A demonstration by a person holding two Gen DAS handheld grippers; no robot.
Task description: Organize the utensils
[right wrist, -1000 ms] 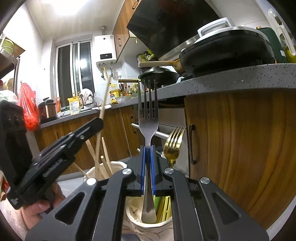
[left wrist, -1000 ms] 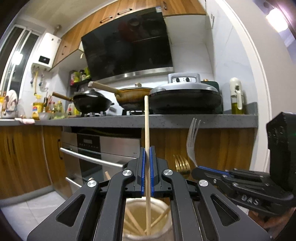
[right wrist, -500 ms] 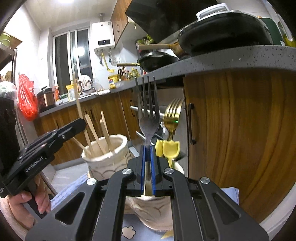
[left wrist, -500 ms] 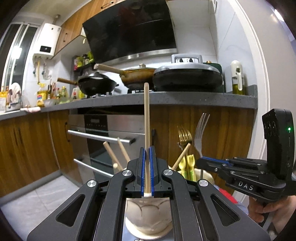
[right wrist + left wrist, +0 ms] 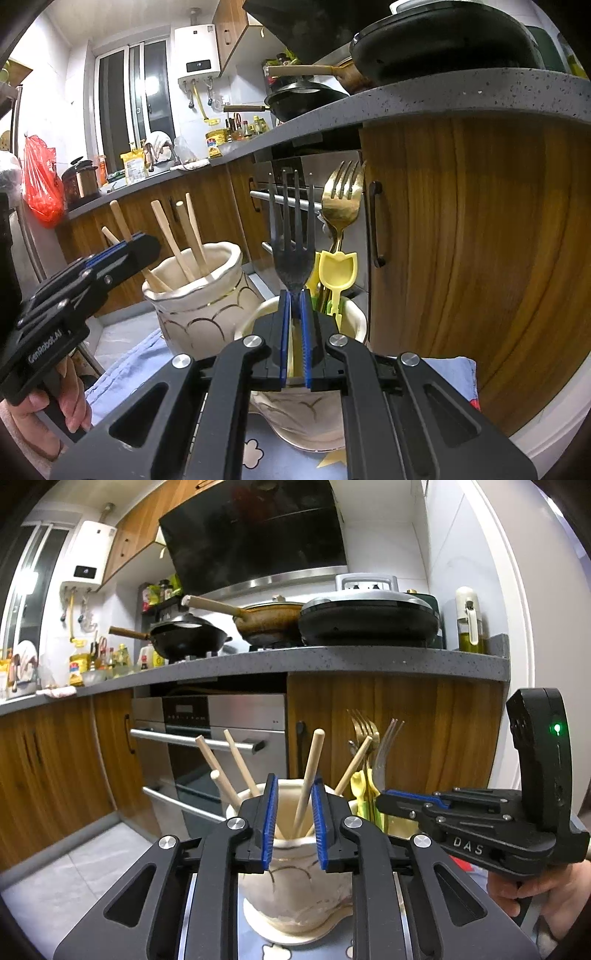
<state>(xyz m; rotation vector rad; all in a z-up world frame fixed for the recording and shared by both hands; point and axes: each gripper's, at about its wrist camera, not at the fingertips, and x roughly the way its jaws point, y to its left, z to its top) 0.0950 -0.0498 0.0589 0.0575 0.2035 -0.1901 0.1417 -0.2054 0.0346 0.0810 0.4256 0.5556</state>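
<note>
My left gripper (image 5: 293, 827) is open above a cream ceramic jar (image 5: 295, 897) that holds several wooden chopsticks. One chopstick (image 5: 309, 775) leans free between the blue pads, its lower end inside the jar. My right gripper (image 5: 295, 339) is shut on the neck of a silver fork (image 5: 291, 240), tines up, with the handle down inside a second cream jar (image 5: 351, 321). That jar also holds a gold fork (image 5: 341, 203) and yellow plastic utensils (image 5: 336, 269). The chopstick jar (image 5: 199, 295) stands to its left in the right wrist view.
Both jars stand on a blue patterned cloth (image 5: 122, 369) on a low surface. Wooden cabinets (image 5: 480, 258) and an oven (image 5: 207, 738) are close behind. A grey countertop (image 5: 332, 661) with pans runs above.
My left gripper lowered the chopstick into the jar and opened, letting it go. My right gripper lowered the silver fork into the other jar and still holds it.
</note>
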